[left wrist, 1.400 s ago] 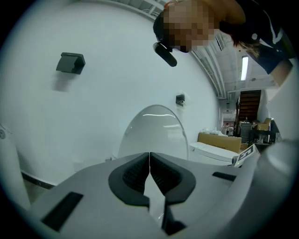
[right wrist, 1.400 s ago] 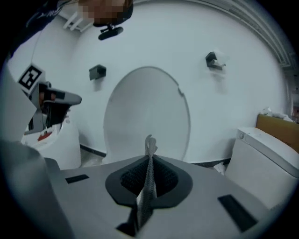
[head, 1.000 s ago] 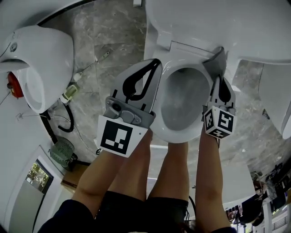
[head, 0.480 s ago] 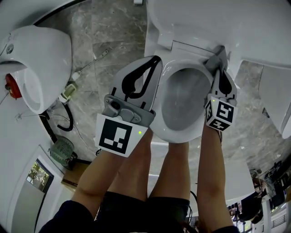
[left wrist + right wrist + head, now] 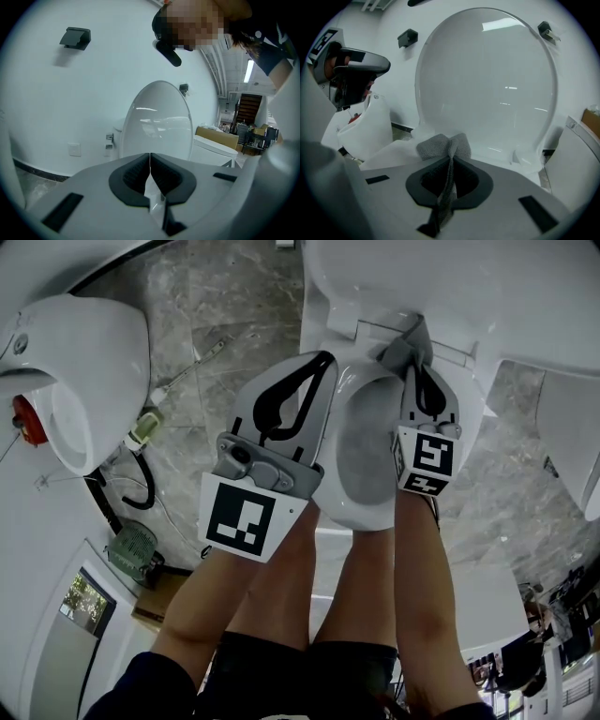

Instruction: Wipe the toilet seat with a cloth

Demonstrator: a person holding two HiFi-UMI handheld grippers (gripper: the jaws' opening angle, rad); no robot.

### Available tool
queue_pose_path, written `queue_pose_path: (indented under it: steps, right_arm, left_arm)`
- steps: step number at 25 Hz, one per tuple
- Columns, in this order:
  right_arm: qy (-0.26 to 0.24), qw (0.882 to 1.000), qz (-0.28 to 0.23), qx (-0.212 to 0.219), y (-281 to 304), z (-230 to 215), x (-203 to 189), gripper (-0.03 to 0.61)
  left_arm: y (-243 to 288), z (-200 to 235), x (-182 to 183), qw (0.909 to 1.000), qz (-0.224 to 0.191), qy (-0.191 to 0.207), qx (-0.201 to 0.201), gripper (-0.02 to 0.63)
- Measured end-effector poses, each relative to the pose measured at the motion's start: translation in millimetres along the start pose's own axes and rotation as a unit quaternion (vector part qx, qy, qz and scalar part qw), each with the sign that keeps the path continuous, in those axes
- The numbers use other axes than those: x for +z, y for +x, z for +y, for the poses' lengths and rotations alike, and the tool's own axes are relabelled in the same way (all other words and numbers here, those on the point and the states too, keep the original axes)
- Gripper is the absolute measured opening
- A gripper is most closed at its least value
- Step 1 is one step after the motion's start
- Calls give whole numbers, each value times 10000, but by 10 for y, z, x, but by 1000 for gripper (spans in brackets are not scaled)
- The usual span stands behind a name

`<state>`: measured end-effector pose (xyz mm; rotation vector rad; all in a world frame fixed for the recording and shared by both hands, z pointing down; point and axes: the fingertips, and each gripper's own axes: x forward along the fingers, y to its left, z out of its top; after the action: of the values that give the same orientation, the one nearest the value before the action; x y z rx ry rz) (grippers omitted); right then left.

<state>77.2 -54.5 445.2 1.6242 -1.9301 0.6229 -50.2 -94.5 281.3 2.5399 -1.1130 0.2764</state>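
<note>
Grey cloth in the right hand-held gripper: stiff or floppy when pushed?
Likely floppy: the cloth bunches and folds where the right hand-held gripper pinches it. Probably light and not slippery, judging by its thin, coarse weave.

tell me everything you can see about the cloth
The cloth is grey with a knitted-looking weave. The right tool is shut on it: a narrow strip runs back between the jaws and a bunched tuft pokes out past the tips. It sits at the back of the toilet seat, near the raised lid; contact looks likely.
</note>
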Motion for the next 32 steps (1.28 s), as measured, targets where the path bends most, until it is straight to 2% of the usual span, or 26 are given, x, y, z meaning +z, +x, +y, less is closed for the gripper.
queue_pose_path:
  steps: [3, 7, 10, 13, 16, 19, 22, 24, 26, 30, 32]
  right_arm:
    - [-60, 9991, -99, 405, 105, 341, 125, 21]
    - [-90, 9930, -210, 1155, 184, 828, 292, 21]
    - [-333, 9906, -188, 1317, 175, 887, 294, 21]
    - [-571, 9929, 51, 1038, 121, 614, 142, 22]
    - [-608, 9950, 603, 522, -17, 88, -176, 21]
    - [-767, 9911, 1091, 22, -256, -371, -450, 21]
    - [-888, 9876, 1173, -545, -431, -657, -504, 23]
    - [-675, 9900, 1049, -662, -418, -671, -484, 23]
    - [-643, 9923, 993, -367, -282, -458, -446, 22]
    - [-1206, 9873, 832, 612, 38, 338, -280, 23]
    - [-1210, 9860, 692, 915, 74, 671, -239, 23]
  left_arm:
    - [-11, 30, 37, 10000, -73, 22, 14, 21]
    - [-32, 62, 4, 9999, -41, 21, 131, 21]
    - [-53, 40, 9, 9999, -72, -19, 147, 21]
    - [-56, -2, 22, 9999, -75, 19, 90, 21]
    - [-52, -11, 27, 9999, -79, 0, 70, 21]
    - [-63, -6, 50, 9999, -122, -60, 55, 21]
    - [-61, 0, 64, 9999, -151, -60, 53, 21]
    - [-80, 16, 71, 9998, -152, -57, 64, 21]
    - [-116, 46, 79, 9999, -145, -39, 78, 21]
    - [-182, 100, 107, 9998, -151, -23, 145, 21]
    - [-210, 114, 101, 9997, -156, -16, 173, 21]
